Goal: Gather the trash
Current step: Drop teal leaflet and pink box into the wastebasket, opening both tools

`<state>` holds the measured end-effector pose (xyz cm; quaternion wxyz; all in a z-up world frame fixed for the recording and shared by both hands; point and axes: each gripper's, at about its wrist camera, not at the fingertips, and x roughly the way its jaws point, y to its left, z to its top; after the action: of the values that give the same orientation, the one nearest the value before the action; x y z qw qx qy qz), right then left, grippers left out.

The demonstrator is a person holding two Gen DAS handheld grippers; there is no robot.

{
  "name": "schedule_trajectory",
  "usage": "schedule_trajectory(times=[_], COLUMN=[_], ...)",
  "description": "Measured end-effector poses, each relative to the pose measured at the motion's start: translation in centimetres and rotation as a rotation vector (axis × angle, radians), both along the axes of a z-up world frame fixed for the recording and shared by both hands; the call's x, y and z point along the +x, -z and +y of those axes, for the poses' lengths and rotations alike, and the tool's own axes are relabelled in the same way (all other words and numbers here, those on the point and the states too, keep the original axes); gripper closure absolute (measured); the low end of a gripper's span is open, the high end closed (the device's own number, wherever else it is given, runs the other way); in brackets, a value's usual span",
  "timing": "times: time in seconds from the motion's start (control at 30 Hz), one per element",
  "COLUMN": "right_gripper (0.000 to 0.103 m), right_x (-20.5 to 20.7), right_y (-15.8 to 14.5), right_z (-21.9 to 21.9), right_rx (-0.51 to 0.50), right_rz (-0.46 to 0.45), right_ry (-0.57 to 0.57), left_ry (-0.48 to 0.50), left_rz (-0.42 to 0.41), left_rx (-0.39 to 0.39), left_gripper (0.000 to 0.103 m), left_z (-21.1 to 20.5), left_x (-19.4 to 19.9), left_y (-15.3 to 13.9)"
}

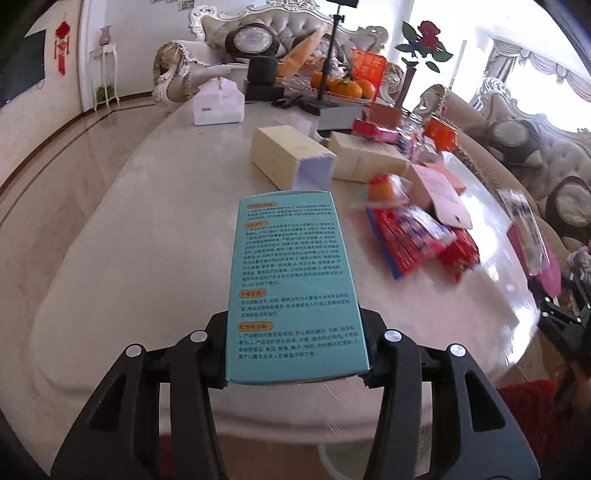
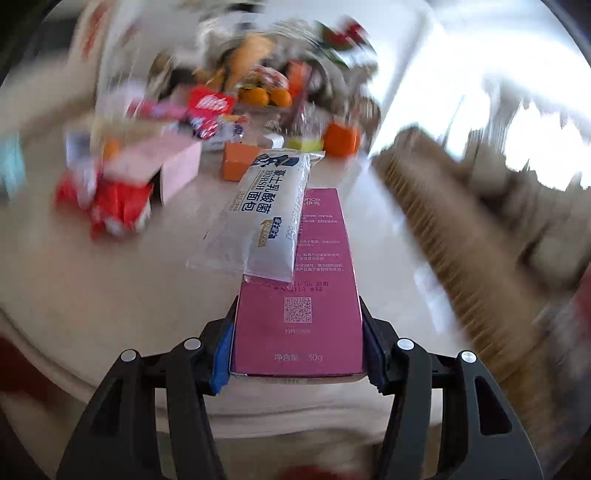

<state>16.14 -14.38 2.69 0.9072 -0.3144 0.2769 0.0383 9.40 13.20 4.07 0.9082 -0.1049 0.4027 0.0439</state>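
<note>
- Surface [image 1: 147, 229]: a pale, glossy oval top that carries all the litter. Its near edge and left side are bare; the clutter gathers toward the far end and the right edge.
- Sofa [image 1: 258, 33]: stands beyond the far edge, outside the work.
- Fruit tray [image 1: 295, 86]: a clear dish at the far end, holding oranges [image 1: 347, 88]; judged to be kept goods, not trash.
- Cream boxes [image 1: 284, 155]: two cartons lying side by side at mid-surface. The nearer one is open at its end, and its inside cannot be seen.
- Red wrappers [image 1: 417, 236]: flattened packets heaped right of centre, with a pink carton [image 1: 439, 195] lying partly over them; they appear empty and still wait to be collected.
- Blue box [image 1: 295, 280]: held off the surface above the near edge, its printed face up. The left tool [image 1: 295, 354] is clamped on its near end, so the length points forward.
- Magenta box [image 2: 299, 317]: gripped at its sides by the right tool [image 2: 299, 350], its closed end nearest the camera, above the near-right edge.
- White bread wrapper [image 2: 266, 218]: rests loose across the far part of the magenta box and overhangs its left side; only its own weight holds it there, so it may slide off if the box tips.
</note>
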Motion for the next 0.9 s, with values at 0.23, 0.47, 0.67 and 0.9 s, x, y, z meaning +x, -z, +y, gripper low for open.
schedule_trajectory(times=[0.23, 0.47, 0.67, 0.9], right_gripper=[0.049, 0.049, 0.049, 0.040], right_x=[-0.2, -7.6, -13.0, -10.5], right_y=[-2.8, -6.4, -0.4, 9.0], right_z=[-1.9, -8.2, -7.7, -4.5], right_rx=[0.163, 0.812, 0.813, 0.704], right_rz=[-0.008, 0.349, 0.646, 0.751], right_ry=[0.050, -0.146, -0.073, -0.027], left_ry=[0.077, 0.320, 0.477, 0.443], left_rz=[-0.011, -0.009, 0.223, 0.337], left_rx=[-0.011, 0.032, -0.038, -0.074], left_gripper=[0.055, 0.055, 0.055, 0.027], left_z=[-2.6, -9.0, -14.0, -15.8], left_x=[-2.4, -9.9, -11.9, -7.8], left_y=[-0.4, -2.0, 6.1, 14.4])
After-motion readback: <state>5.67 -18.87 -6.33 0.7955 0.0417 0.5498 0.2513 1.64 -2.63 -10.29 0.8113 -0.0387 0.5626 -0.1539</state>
